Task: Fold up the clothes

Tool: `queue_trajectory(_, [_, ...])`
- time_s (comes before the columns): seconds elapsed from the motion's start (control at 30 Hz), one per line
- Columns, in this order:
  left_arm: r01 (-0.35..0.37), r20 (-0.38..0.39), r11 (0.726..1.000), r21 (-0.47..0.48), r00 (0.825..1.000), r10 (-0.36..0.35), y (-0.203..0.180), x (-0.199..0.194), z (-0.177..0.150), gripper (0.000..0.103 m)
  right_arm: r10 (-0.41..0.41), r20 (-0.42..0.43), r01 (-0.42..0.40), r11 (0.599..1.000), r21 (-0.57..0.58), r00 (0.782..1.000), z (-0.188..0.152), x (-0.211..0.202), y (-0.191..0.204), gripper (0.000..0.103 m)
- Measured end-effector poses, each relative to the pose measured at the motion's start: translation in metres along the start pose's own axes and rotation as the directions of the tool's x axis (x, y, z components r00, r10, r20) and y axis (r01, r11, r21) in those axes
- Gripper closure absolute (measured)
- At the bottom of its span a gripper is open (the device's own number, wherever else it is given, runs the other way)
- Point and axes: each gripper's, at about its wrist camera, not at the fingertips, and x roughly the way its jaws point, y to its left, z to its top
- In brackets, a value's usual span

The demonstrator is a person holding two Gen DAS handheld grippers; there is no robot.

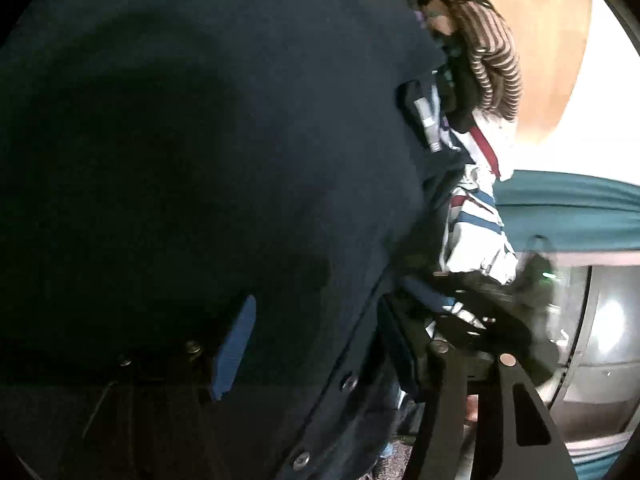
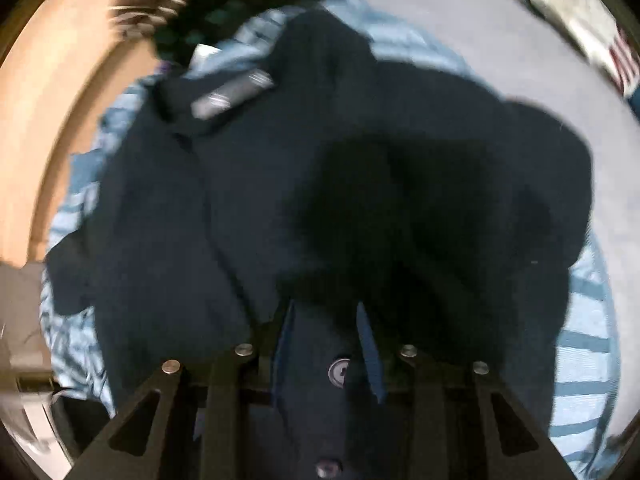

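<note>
Desk: tan wood (image 2: 44, 128), upper left, piled with clothes.
Shirt (image 2: 224, 208): navy, buttoned, mid-frame over striped cloth (image 2: 588, 344); soft, light, limp.
Hold: probably by placket or collar.
Right tool (image 2: 326, 344): placket between its part-open jaws, grip unclear.
Left tool (image 1: 332, 336): wide apart, pinching nothing.

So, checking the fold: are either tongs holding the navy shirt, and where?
Left tongs open, holding nothing. The shirt's button placket sits between the right tongs; grip unclear.
</note>
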Motion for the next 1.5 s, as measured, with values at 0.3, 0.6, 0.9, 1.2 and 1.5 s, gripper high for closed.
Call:
queue_trajectory(0.3, [-0.069, -0.017, 0.996, 0.061, 0.997, 0.070, -0.011, 0.008, -0.002, 0.040, -0.186, 0.020, 0.187, 0.964, -0.188, 0.982, 0.003, 0.024, 0.034, 0.061])
queue_trajectory(0.6, [-0.041, -0.043, 0.999, 0.025, 0.998, 0.043, -0.005, 0.002, -0.001, 0.040, -0.154, 0.073, 0.164, 0.974, -0.157, 0.985, -0.004, 0.010, 0.017, 0.096])
queue_trajectory(0.9, [-0.025, -0.017, 1.000, -0.007, 1.000, 0.025, -0.001, -0.006, 0.001, 0.040, 0.040, 0.176, 0.000, 0.975, -0.220, 0.984, -0.009, -0.055, 0.064, 0.097])
queue_trajectory(1.2, [-0.013, 0.015, 0.999, 0.042, 1.000, 0.012, -0.007, -0.017, 0.006, 0.040, 0.003, 0.081, 0.019, 0.961, -0.274, 0.997, -0.001, -0.007, 0.099, 0.097])
queue_trajectory(1.5, [0.067, -0.073, 0.969, 0.236, 0.996, -0.052, -0.042, 0.005, -0.010, 0.040, 0.004, 0.006, -0.002, 0.970, -0.242, 1.000, 0.005, 0.044, 0.078, 0.072])
